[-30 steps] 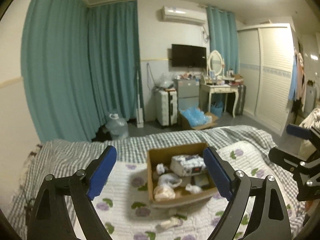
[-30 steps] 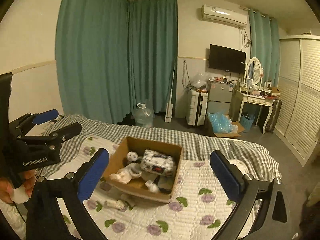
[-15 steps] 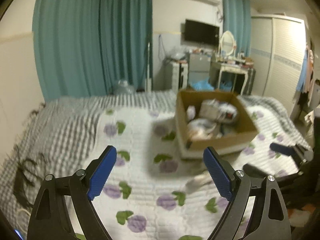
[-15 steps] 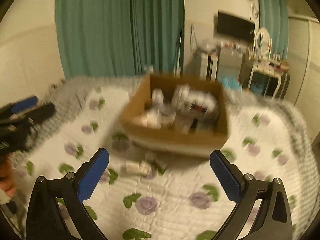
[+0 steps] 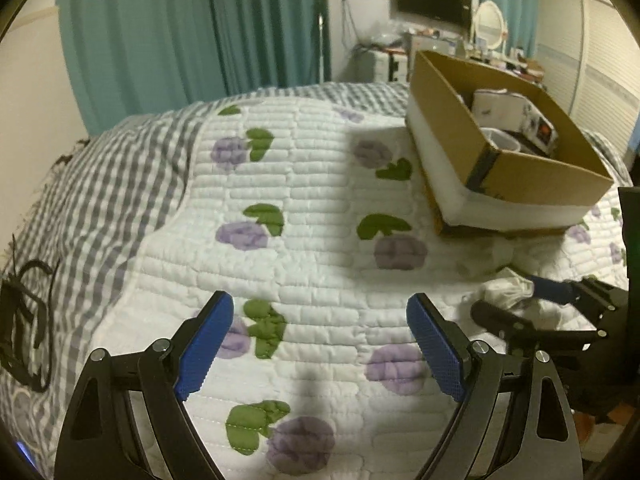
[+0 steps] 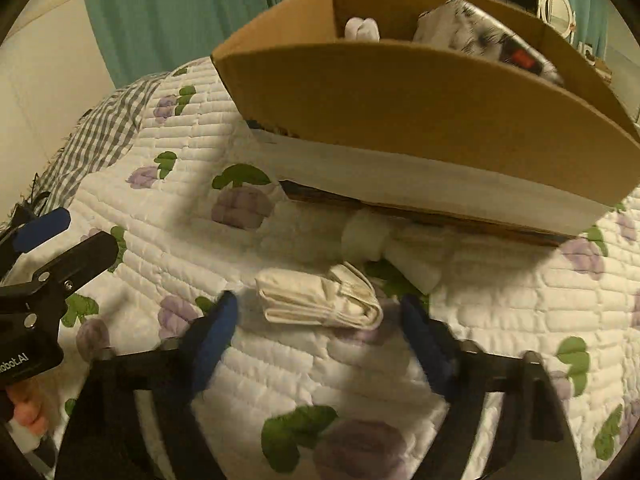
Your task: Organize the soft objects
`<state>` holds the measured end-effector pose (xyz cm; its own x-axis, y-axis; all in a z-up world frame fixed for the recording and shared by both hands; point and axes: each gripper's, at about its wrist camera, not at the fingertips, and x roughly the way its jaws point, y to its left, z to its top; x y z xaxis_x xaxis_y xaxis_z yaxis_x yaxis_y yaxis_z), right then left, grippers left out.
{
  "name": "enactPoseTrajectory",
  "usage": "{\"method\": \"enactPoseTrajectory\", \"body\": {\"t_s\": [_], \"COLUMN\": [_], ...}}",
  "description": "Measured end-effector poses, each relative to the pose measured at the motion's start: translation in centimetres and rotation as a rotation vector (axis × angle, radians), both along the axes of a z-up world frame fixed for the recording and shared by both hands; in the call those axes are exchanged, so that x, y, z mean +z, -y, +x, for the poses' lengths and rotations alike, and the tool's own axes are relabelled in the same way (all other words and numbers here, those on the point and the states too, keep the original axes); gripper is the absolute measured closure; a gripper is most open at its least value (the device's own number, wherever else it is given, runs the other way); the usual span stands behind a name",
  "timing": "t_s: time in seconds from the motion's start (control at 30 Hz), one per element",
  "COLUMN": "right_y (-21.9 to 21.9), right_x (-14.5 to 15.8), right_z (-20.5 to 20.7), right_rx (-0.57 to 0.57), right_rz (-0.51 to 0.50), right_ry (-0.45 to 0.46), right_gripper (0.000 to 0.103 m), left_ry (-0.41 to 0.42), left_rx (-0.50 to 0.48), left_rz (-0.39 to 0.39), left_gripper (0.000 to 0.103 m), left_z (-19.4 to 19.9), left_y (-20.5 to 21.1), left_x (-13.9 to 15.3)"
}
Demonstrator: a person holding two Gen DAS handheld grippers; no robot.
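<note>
Quilt (image 6: 500,312) spreads under everything, and the cardboard box (image 6: 400,96) sits on it at twelve o'clock from my right tongs (image 6: 320,320). The folded cream cloth (image 6: 316,300) lies before the box, long axis crosswise, between my right jaws, which have just been closing but aren't pressing it yet. My right hand is nearer by far; my left tongs (image 5: 320,340) hang wide open, empty, with the cloth at two o'clock.
</note>
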<state>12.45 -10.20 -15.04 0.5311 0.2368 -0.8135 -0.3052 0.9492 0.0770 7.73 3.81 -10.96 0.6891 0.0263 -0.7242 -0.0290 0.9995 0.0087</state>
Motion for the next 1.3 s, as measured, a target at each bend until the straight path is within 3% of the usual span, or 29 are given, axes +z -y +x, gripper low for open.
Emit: {"method": "enactPoseTrajectory", "body": {"t_s": [0.03, 0.2, 0.33, 0.6, 0.7, 1.0, 1.1, 1.27, 1.3], "right_y": [-0.1, -0.2, 0.8, 8.4, 10.8, 12.1, 12.7, 13.2, 13.2], "right_x": [-0.1, 0.0, 2.0, 6.2, 5.8, 3.8, 3.9, 3.6, 3.5], "right_z": [0.1, 0.2, -1.1, -1.6, -0.6, 0.9, 1.1, 1.8, 2.0], "right_rx": [0.002, 0.005, 0.002, -0.154, -0.2, -0.239, -0.254, -0.264, -0.265], "right_rz": [0.005, 0.037, 0.04, -0.07, -0.036, -0.014, 0.0, -0.005, -0.005], "right_ry": [-0.006, -0.02, 0.032, 0.146, 0.113, 0.059, 0.062, 0.054, 0.049], "right_gripper": [0.044, 0.046, 0.046, 0.046, 0.046, 0.047, 0.047, 0.047, 0.047], "left_ry": [-0.003, -0.004, -0.01, -0.023, -0.054, -0.112, -0.118, -0.128, -0.128], "left_rx": [-0.001, -0.006, -0.016, -0.086, -0.106, -0.128, -0.141, -0.121, -0.117], "left_rz": [-0.001, 0.004, -0.033, -0.072, -0.074, -0.145, -0.101, -0.099, -0.1], "left_gripper": [0.013, 0.013, 0.013, 0.013, 0.015, 0.023, 0.023, 0.023, 0.028], "left_z": [0.0, -0.1, -0.7, 0.3, 1.6, 6.5, 7.7, 9.4, 9.6], "left_y": [0.0, 0.5, 1.6, 8.1, 10.4, 13.4, 14.3, 14.4, 14.3], "left_x": [-0.1, -0.1, 0.3, 1.0, 0.2, -2.2, -2.9, -4.0, -4.3]}}
